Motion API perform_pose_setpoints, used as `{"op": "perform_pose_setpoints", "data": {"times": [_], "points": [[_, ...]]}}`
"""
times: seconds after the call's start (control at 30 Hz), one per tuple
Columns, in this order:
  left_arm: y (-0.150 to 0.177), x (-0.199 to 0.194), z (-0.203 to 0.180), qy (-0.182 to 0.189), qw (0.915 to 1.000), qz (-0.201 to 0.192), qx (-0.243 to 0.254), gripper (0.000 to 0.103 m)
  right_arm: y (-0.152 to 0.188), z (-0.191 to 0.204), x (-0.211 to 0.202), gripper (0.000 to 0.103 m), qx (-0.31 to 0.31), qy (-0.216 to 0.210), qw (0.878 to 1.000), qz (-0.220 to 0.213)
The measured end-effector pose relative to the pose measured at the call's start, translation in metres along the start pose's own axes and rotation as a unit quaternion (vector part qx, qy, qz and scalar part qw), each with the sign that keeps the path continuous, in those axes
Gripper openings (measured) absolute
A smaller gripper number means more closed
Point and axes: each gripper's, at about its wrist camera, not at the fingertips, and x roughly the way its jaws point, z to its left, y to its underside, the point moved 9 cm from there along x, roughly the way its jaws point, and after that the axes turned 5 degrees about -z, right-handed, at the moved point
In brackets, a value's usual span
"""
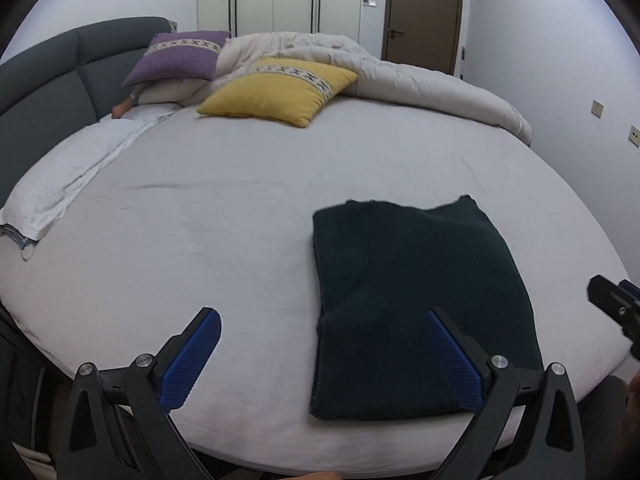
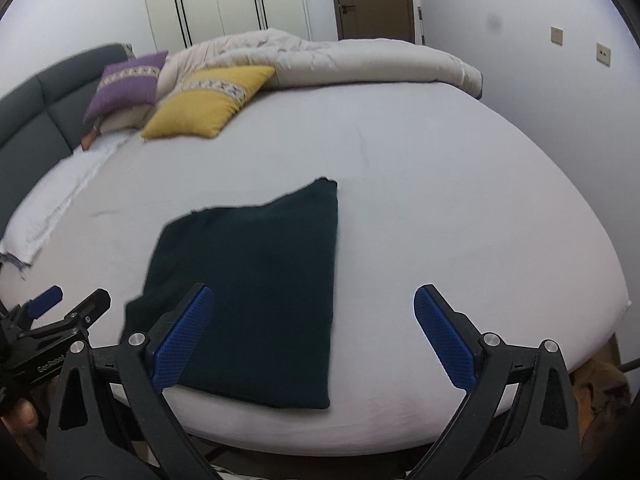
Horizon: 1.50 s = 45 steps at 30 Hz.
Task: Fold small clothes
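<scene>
A dark green garment [image 1: 416, 312] lies folded into a rectangle on the white bed sheet [image 1: 224, 232], near the bed's front edge. It also shows in the right wrist view [image 2: 256, 292]. My left gripper [image 1: 322, 354] is open and empty, held above the front edge, its right finger over the garment's near part. My right gripper [image 2: 314, 336] is open and empty, its left finger over the garment's near left part. The right gripper shows at the right edge of the left wrist view [image 1: 616, 308]. The left gripper shows at lower left of the right wrist view [image 2: 60, 316].
A yellow cushion [image 1: 276, 90] and a purple cushion [image 1: 180, 56] lie at the far side, with a beige duvet [image 1: 400, 76] bunched behind them. A white pillow [image 1: 68, 168] lies at left by the grey headboard [image 1: 44, 80]. Wardrobe and door stand behind.
</scene>
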Motion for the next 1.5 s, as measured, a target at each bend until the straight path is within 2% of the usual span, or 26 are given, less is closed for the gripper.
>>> {"op": "perform_pose_setpoints", "data": {"times": [0.23,0.5,1.5], "points": [[0.012,0.01,-0.002,0.003,0.9999,0.015,0.005,0.103,0.022,0.017,0.028,0.102,-0.026,0.007,0.999,0.017],[0.016,0.019,0.002,-0.001,0.9999,0.013,0.006,0.103,0.029,0.02,0.046,0.102,-0.034,0.007,0.999,0.034],[0.019,0.02,0.0,-0.004,0.9999,0.013,0.005,0.103,0.033,0.03,0.055,0.102,-0.03,0.005,0.998,0.053]]}}
